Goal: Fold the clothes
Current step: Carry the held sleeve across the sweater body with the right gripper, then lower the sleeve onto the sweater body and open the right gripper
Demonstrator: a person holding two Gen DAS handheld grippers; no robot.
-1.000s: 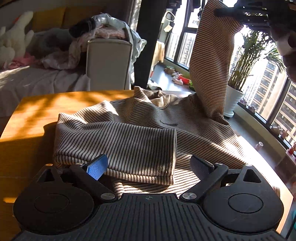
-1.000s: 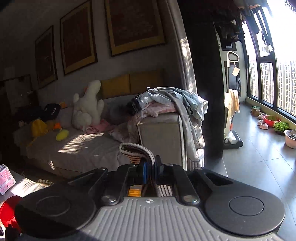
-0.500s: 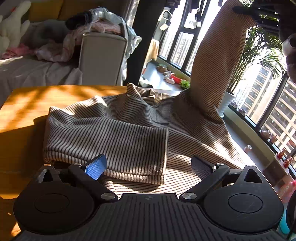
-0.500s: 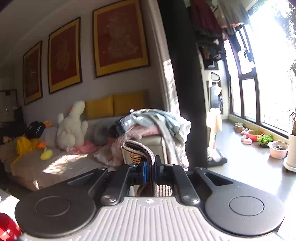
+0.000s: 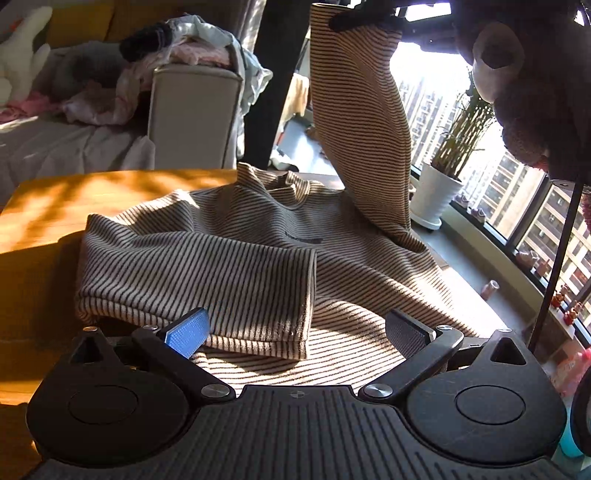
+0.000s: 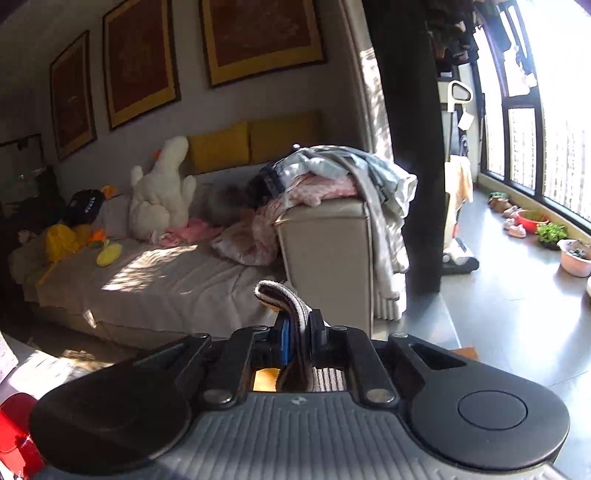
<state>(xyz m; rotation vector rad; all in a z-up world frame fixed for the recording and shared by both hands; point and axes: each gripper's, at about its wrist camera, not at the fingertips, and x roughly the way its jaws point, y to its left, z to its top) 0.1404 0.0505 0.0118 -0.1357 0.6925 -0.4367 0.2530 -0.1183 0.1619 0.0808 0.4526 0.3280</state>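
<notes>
A brown-and-cream striped sweater [image 5: 258,236] lies on the wooden table [image 5: 74,199], its left sleeve [image 5: 199,280] folded across the body. My left gripper [image 5: 295,332] is open and empty, just above the sweater's near hem. My right gripper [image 6: 299,334] is shut on the cuff of the right sleeve [image 6: 280,299]. In the left wrist view that sleeve [image 5: 362,133] hangs stretched upward from the shoulder, with the right gripper [image 5: 369,18] at the top edge.
A sofa [image 6: 155,273] with a white plush toy [image 6: 162,188] and a pile of clothes [image 6: 332,173] stands beyond the table. A potted plant [image 5: 443,184] stands by the windows on the right. A red object [image 6: 14,432] sits at lower left.
My right gripper has carried the lifted sleeve leftward, toward the sweater's middle, and still grips the cuff. My left gripper has stayed open by the hem.
</notes>
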